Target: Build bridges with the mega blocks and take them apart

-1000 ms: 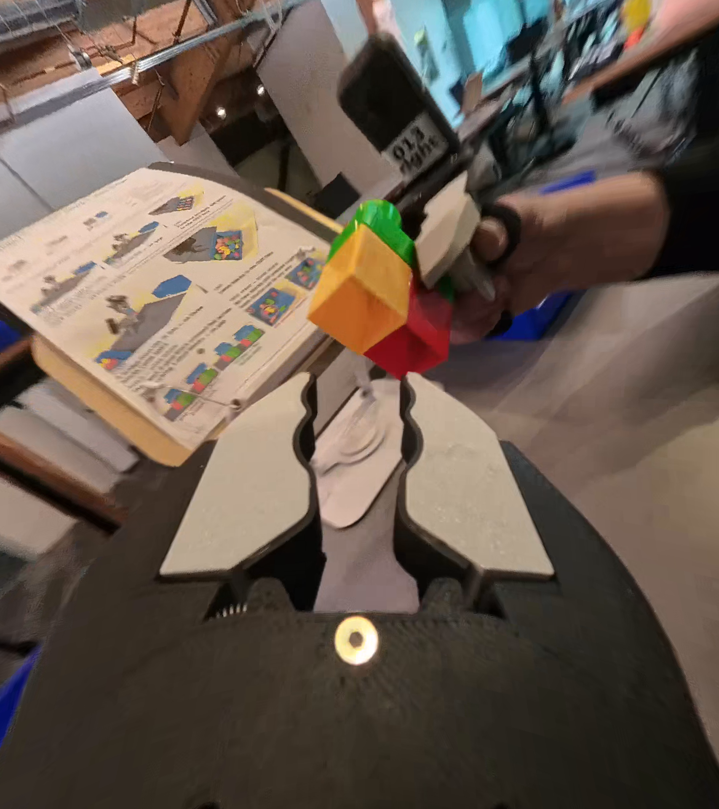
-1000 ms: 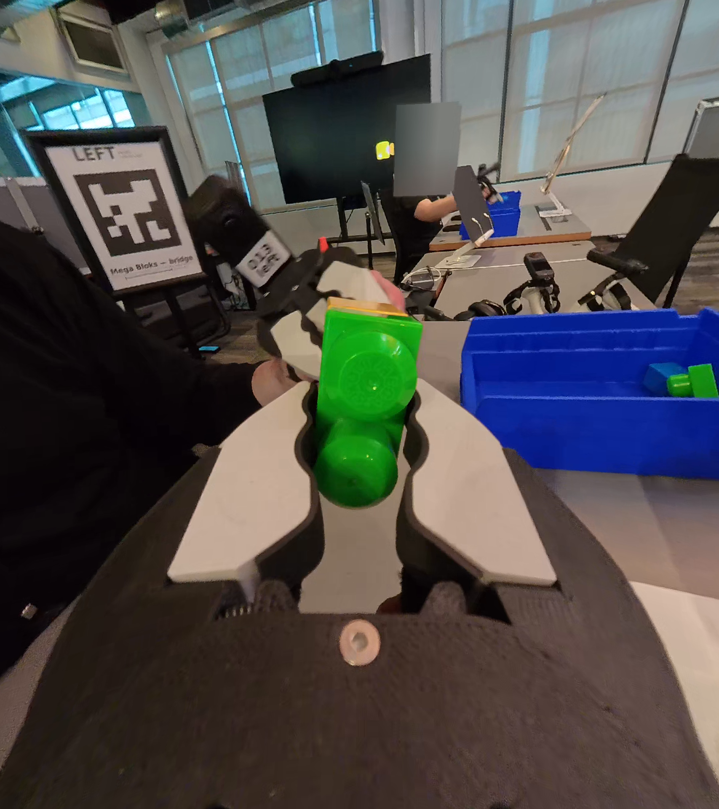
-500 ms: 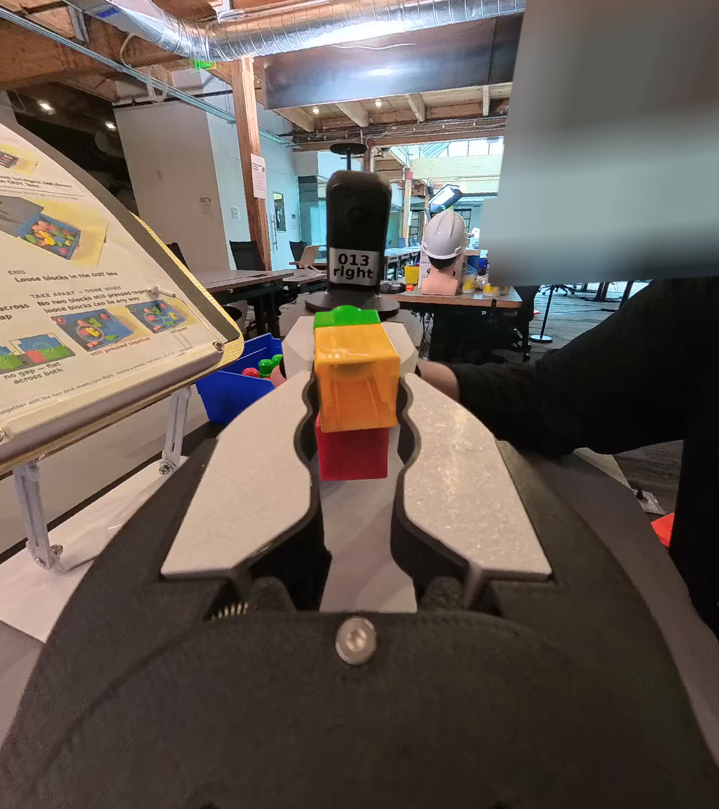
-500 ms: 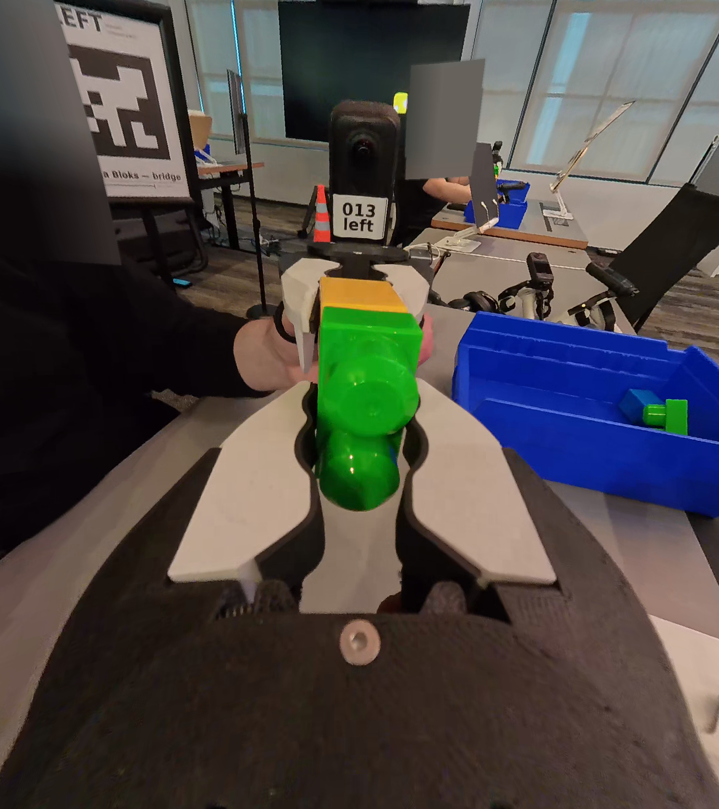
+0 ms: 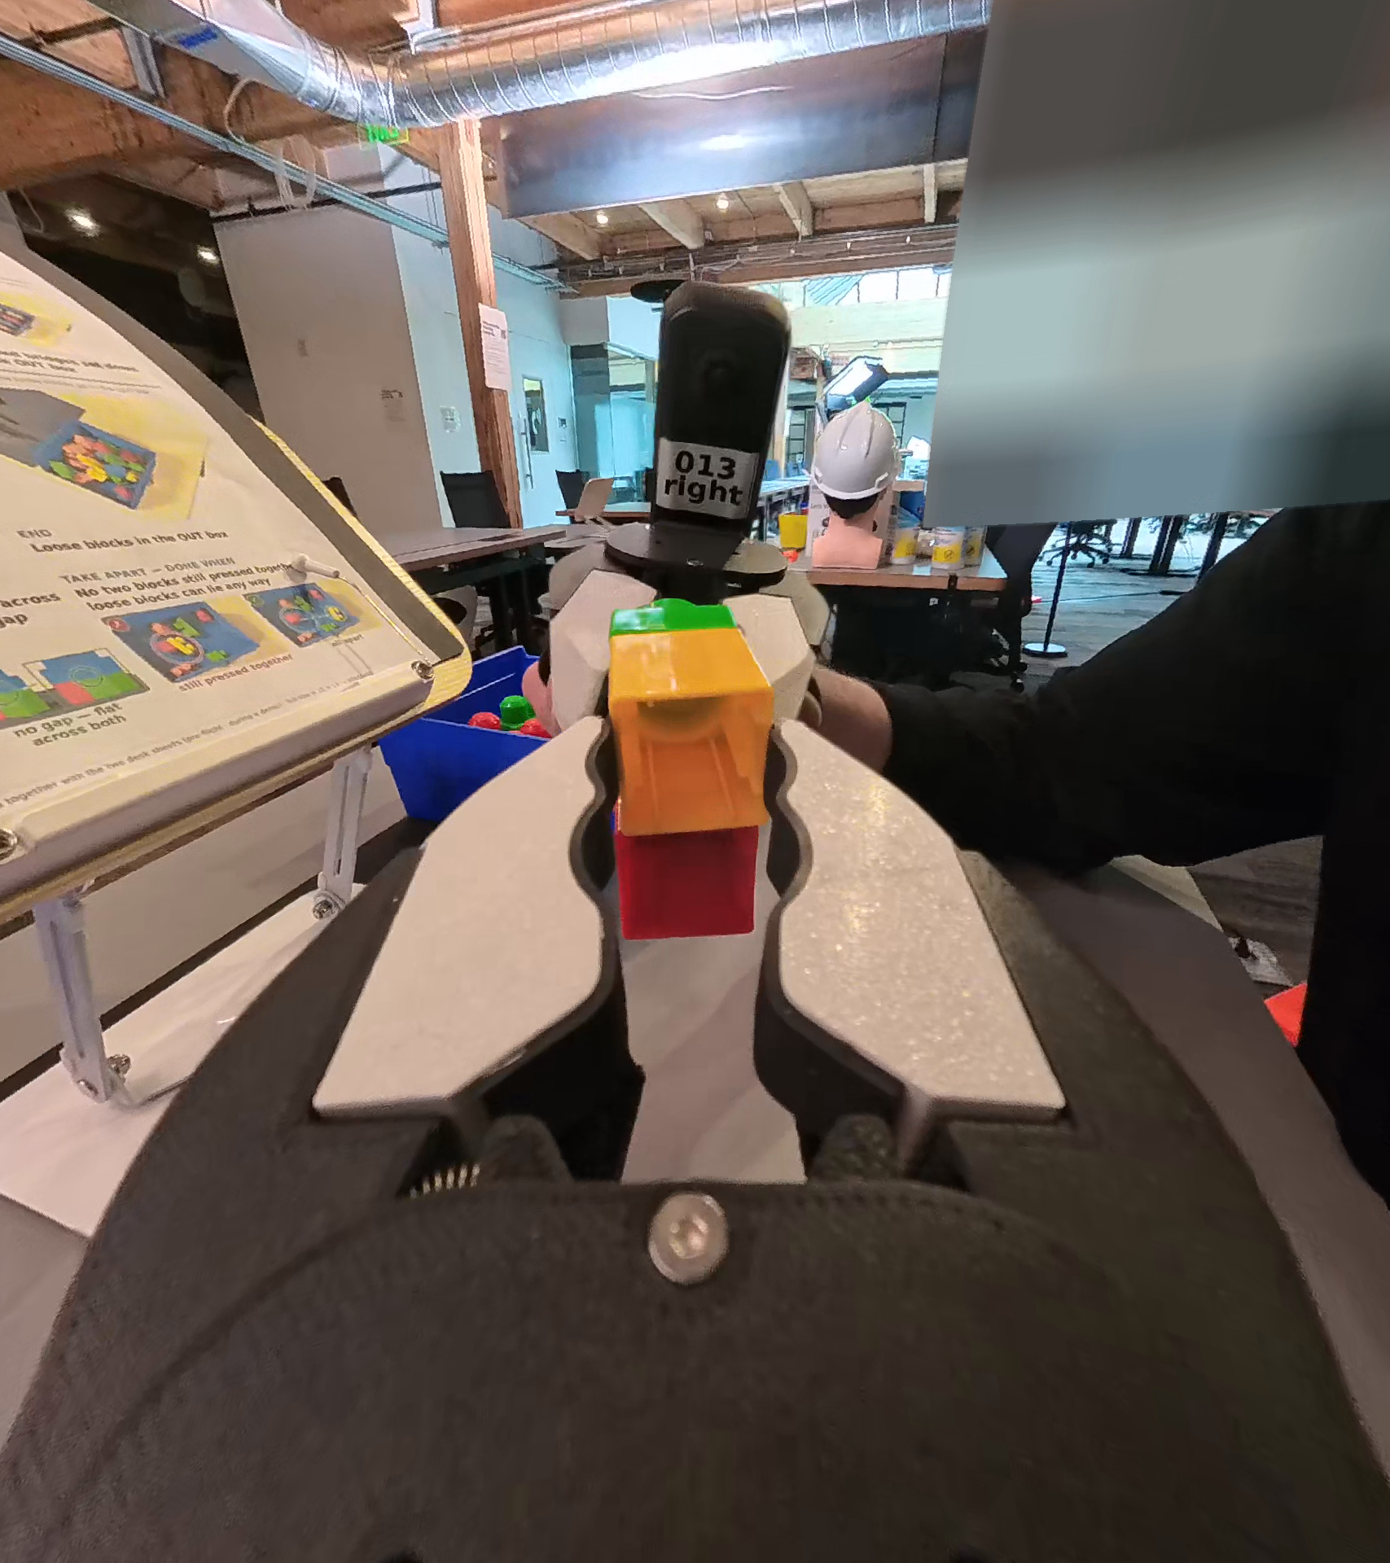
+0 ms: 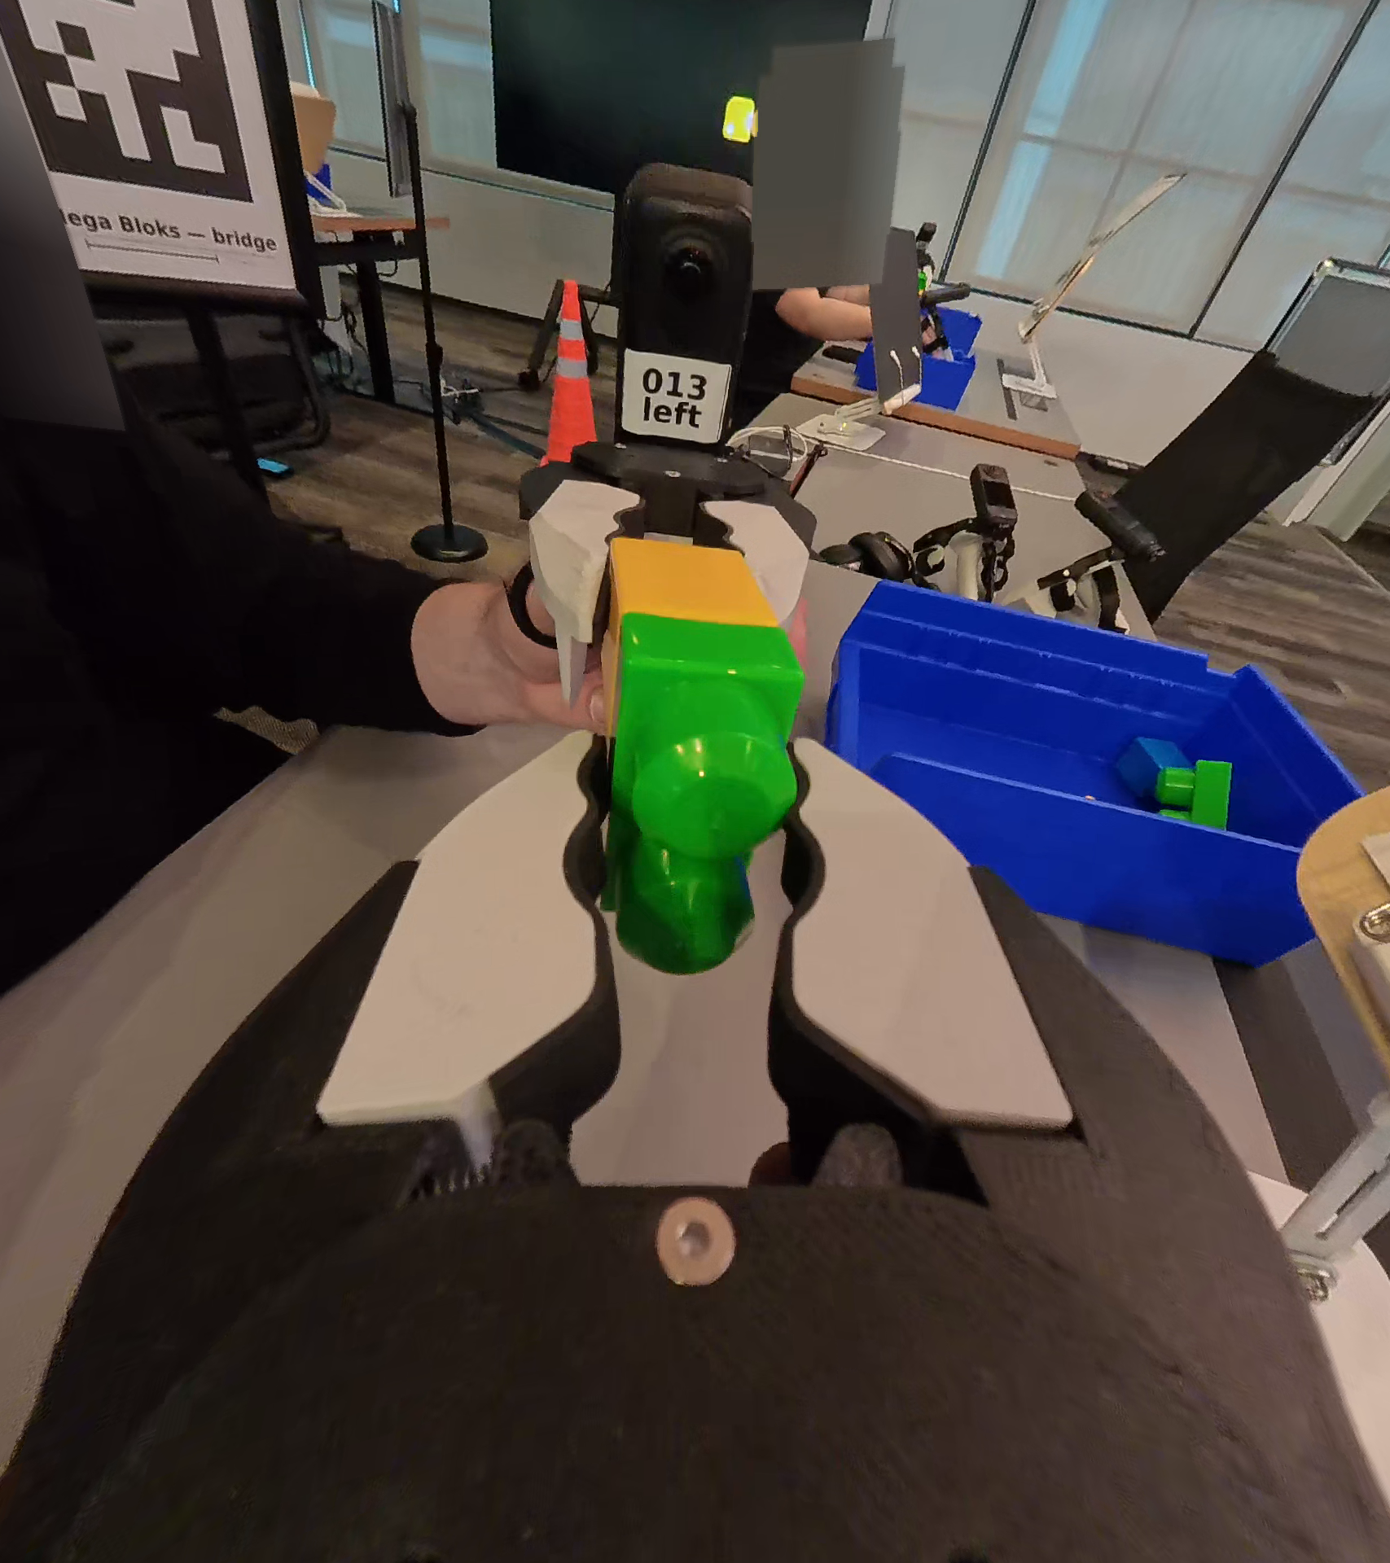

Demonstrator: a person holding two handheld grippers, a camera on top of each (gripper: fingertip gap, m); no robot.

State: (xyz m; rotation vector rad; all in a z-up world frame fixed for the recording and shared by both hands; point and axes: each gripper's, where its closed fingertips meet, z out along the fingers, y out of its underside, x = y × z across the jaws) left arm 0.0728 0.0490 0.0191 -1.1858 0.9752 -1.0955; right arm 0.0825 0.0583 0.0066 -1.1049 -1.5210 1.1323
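Left claw [image 5: 687,782] pinches the orange block [image 5: 687,744], right claw [image 6: 695,812] pinches the green block [image 6: 700,761]. Claws face each other head-on, each at the other's 12 o'clock, above the surface [image 6: 268,846].

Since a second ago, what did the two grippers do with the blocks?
The left gripper swung round to face the right gripper and closed its fingers on the orange block, which a second ago sat clear of them. The right gripper kept its grip on the green block. Orange, green and red block stayed joined, above the table.
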